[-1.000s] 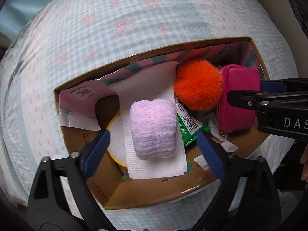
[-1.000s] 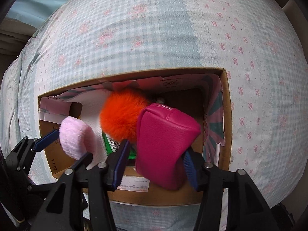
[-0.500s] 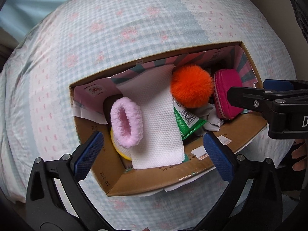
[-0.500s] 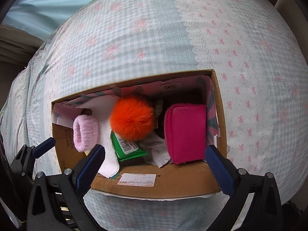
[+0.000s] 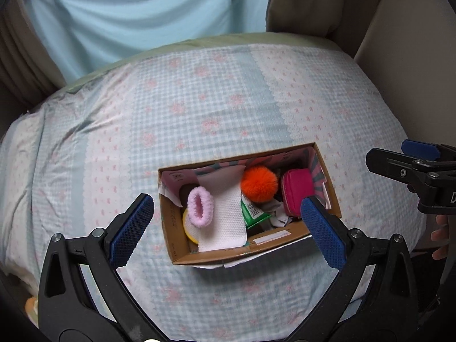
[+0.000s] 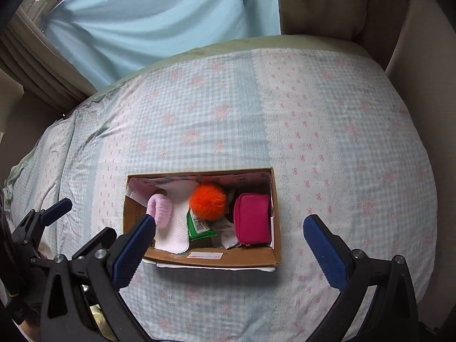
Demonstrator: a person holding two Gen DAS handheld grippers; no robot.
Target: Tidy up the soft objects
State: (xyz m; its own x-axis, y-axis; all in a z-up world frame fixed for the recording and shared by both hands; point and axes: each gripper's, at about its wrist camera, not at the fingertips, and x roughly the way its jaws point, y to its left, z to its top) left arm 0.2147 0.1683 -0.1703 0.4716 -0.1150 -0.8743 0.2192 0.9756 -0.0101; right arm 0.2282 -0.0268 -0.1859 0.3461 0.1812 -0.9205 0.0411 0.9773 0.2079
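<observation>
Released magenta pouch [image 6: 252, 219], now boxed.

Pompom [image 6: 208, 201] in box [image 6: 211, 258]; pouch [image 6: 252, 218] right.

Barcode on green packet [image 6: 199, 226], digits unreadable; white label on cardboard box [image 6: 205, 255] illegible.

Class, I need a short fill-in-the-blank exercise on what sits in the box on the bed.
1. The pompom is ____ in colour.
2. The pouch lies at the ____ end of the box in the right wrist view.
3. Both grippers, left and right, are ____.

Missing words: orange; right; open
</observation>
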